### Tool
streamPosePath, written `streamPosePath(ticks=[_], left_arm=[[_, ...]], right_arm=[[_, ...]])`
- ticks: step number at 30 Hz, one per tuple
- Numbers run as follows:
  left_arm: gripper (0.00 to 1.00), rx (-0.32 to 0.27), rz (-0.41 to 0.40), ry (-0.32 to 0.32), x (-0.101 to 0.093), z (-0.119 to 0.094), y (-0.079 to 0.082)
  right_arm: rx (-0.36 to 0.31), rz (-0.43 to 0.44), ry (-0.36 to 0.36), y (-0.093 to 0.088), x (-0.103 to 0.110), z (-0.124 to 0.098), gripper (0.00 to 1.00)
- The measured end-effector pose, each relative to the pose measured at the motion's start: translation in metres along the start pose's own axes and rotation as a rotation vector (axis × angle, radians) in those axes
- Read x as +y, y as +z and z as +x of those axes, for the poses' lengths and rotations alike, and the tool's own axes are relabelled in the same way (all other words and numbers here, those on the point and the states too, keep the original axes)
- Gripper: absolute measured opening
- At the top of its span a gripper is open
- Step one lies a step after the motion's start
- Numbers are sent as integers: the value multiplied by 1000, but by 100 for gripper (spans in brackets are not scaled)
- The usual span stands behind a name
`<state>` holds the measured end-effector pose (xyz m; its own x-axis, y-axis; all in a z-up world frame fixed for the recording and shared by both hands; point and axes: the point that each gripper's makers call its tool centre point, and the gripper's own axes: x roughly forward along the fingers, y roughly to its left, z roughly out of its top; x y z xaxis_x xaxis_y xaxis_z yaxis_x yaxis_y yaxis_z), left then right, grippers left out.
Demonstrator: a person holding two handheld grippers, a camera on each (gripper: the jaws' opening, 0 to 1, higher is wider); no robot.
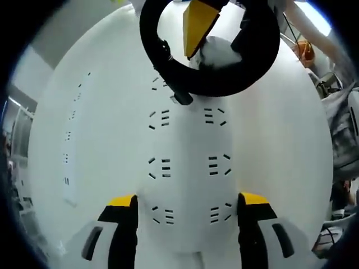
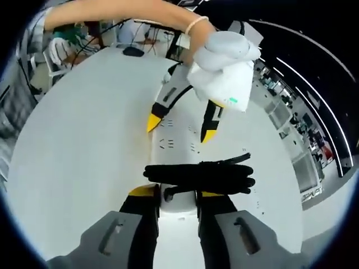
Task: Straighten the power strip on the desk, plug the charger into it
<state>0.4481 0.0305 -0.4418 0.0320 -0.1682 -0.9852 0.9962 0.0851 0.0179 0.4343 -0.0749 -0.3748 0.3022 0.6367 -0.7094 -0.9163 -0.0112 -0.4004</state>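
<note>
A long white power strip (image 1: 188, 168) with several socket pairs lies on the white desk (image 1: 280, 145) and runs up between the jaws of my left gripper (image 1: 188, 200). That gripper is open, one yellow-tipped jaw on each side of the strip. Beyond the strip's far end, a black coiled cable (image 1: 224, 84) rings a white charger (image 1: 217, 51). In the right gripper view, my right gripper (image 2: 176, 193) is shut on the white charger (image 2: 178, 197), whose bundled black cable (image 2: 199, 175) lies across the jaws. Ahead, the left gripper (image 2: 180, 129) straddles the power strip (image 2: 178, 143).
A person's gloved hand (image 2: 224, 61) and bare forearm hold the left gripper. A small black object (image 2: 133, 51) lies at the desk's far end. Chairs and other desks stand beyond the desk edge (image 2: 61, 50). A grey bag (image 1: 342, 134) sits off the desk's right side.
</note>
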Motion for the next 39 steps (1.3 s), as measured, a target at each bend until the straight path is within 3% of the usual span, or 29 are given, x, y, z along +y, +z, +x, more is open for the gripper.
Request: streamPosePath(ticks=[5, 10, 17, 19, 22, 24, 29, 31, 34, 39], left_arm=[[74, -13, 2, 13, 3, -7, 0], [85, -96, -34, 0, 1, -23, 9], [92, -130, -44, 17, -6, -28, 8], [99, -151, -39, 29, -10, -27, 10], [99, -158, -57, 50, -13, -26, 8], [97, -177, -63, 103, -9, -27, 8], [93, -172, -46, 115, -16, -29, 0], [92, -204, -54, 121, -23, -32, 4], [92, -268, -57, 136, -17, -42, 5], [90, -427, -63, 181, -26, -57, 22]], right_arm=[[-10, 7, -11, 2, -3, 0, 27], [-51, 59, -11, 6, -5, -4, 39], [-71, 93, -43, 7, -6, -11, 50], [-72, 103, -51, 6, -7, -13, 53], [-87, 119, -73, 6, -8, -16, 61], [-96, 133, -85, 6, -8, -18, 67], [-116, 158, -111, 9, -7, -22, 78], [-147, 173, -123, 14, -7, -24, 80], [-198, 204, -134, 23, -6, -28, 83], [-257, 236, -164, 32, -2, -33, 91]])
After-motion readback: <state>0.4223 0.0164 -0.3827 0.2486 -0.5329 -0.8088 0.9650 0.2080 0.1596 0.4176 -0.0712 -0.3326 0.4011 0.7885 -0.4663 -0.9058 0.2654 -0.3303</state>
